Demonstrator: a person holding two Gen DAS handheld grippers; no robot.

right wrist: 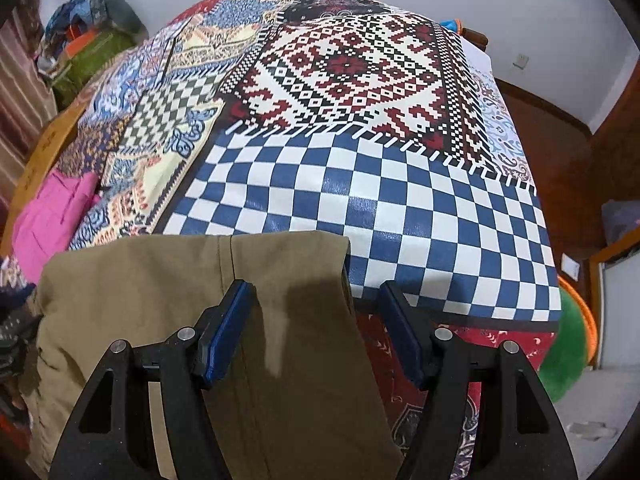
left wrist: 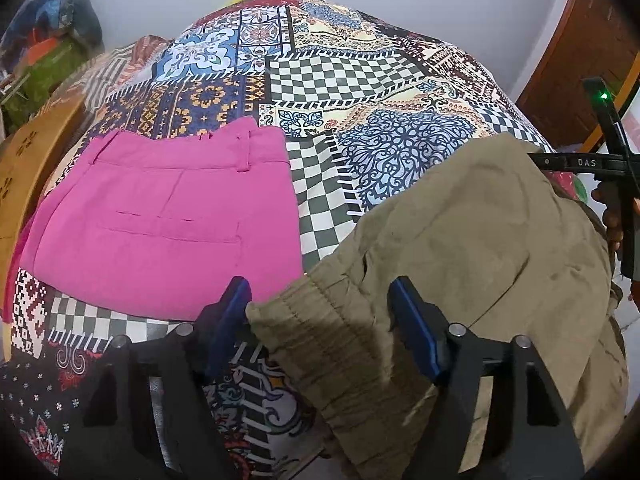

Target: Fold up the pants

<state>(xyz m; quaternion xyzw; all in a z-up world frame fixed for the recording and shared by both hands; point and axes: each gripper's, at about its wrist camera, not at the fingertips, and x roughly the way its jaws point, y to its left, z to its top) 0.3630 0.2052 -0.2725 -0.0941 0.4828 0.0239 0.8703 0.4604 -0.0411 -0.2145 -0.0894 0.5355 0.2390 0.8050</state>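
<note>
Olive pants (left wrist: pixel 472 240) lie on the patchwork tablecloth (left wrist: pixel 340 76) and hang over its near edge. My left gripper (left wrist: pixel 320 312) is open above their gathered elastic waistband (left wrist: pixel 320 344), which lies between the blue pads; the left pad (left wrist: pixel 230 312) is at the band's corner. In the right wrist view, a straight olive leg (right wrist: pixel 280 320) runs across the blue checked patch (right wrist: pixel 400 216). My right gripper (right wrist: pixel 320 320) stands open over it. Its left pad (right wrist: pixel 224 328) overlaps the cloth, and a gap shows beside the right pad (right wrist: pixel 404 332).
Folded pink pants (left wrist: pixel 168 216) lie on the left of the table, pink pants (right wrist: pixel 52 216) also showing at the left in the right view. A clothes pile (left wrist: pixel 48 40) sits far left. A hand (left wrist: pixel 612 220) on a black frame is at the right edge. A green ball (right wrist: pixel 568 344) sits on the floor.
</note>
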